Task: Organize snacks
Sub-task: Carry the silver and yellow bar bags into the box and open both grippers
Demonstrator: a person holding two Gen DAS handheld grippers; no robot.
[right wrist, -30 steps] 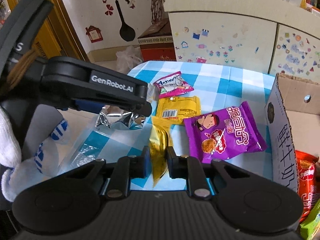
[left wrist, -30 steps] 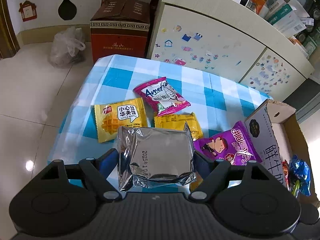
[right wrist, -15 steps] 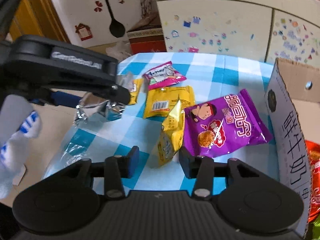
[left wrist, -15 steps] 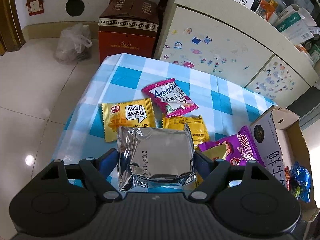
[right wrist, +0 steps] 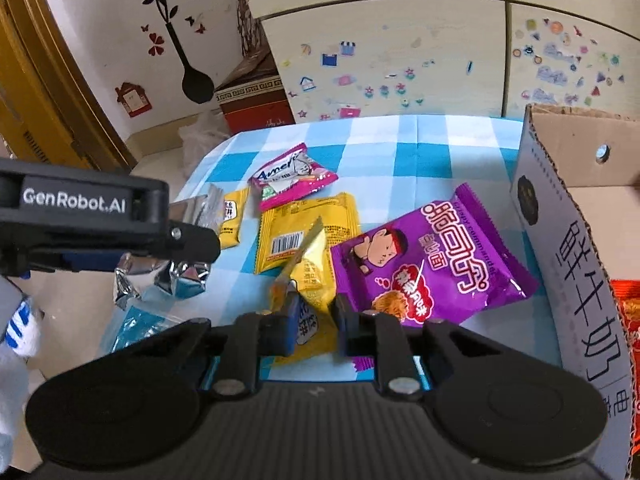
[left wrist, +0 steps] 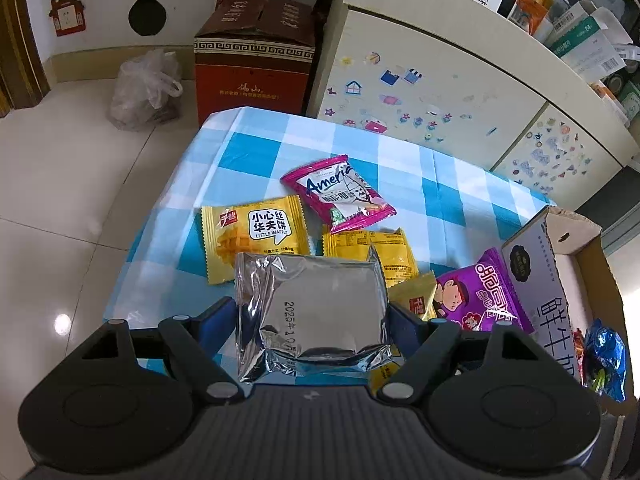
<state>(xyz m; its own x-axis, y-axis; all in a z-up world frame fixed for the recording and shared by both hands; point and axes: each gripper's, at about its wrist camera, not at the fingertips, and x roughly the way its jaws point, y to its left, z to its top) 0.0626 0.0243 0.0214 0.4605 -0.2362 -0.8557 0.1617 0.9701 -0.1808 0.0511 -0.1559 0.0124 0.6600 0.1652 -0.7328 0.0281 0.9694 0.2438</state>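
The bench point(left wrist: 448, 184), under a blue-and-white checked cloth, runs up to a sticker-covered cabinet point(left wrist: 420, 92). Only the left wrist view shows the blue wrappers point(left wrist: 606, 354) inside the cardboard box point(left wrist: 536, 280) at the bench's right edge; the right wrist view shows an orange-red pack point(right wrist: 630, 344) in the box point(right wrist: 576, 264) instead, and it alone shows the left gripper point(right wrist: 176, 236) from the side, with a gloved hand point(right wrist: 16, 332) at the frame's left edge.

The purple noodle pack point(right wrist: 432, 256) lies flat beside the box wall. The silver foil pack point(left wrist: 312, 312), crinkled and date-stamped, spans the gap of the left gripper point(left wrist: 310, 316), clamped at both side edges and lifted clear of the cloth. A yellow waffle pack point(left wrist: 256, 236), a second yellow pack point(right wrist: 304, 232) lying barcode up, and a pink packet point(left wrist: 340, 196) lie flat beyond it.

The small yellow snack pack point(right wrist: 310, 300) stands on edge, tilted, pinched between the right gripper point(right wrist: 312, 316) fingers point(right wrist: 290, 328), which have just been closing on it, just left of the purple pack.
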